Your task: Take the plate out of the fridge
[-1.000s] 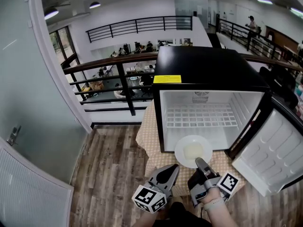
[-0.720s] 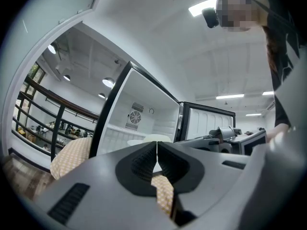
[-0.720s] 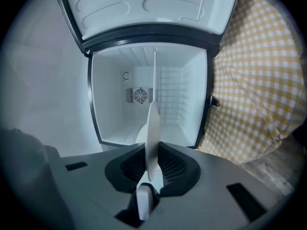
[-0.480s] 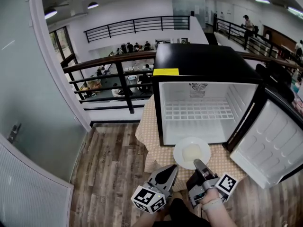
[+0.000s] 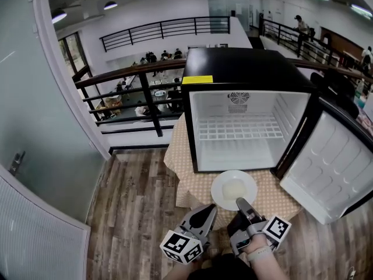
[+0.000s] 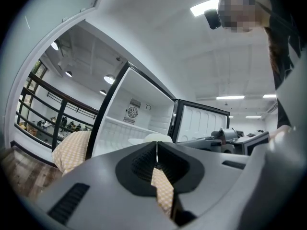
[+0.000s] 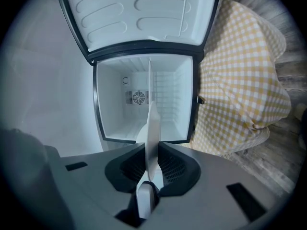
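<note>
Before the fridge (image 5: 245, 69), right gripper (image 5: 240, 203) clamps the plate (image 5: 233, 186) over the tablecloth (image 5: 185, 174); left gripper (image 5: 208, 210) pressed closed.

The head camera looks steeply down from above onto the open fridge (image 5: 239, 66) on its bench (image 5: 180, 171). The left tool's (image 5: 207, 211) camera sits low, tilted up at the same fridge from one side. The right tool's (image 5: 240, 203) camera, rolled sideways, faces straight into it, past the plate (image 7: 152, 123) edge it clamps.

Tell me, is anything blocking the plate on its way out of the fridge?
Nothing visible. The right gripper holds the plate by its rim in its jaws, in front of the open fridge, over the checked tablecloth. The door stands wide open.
</note>
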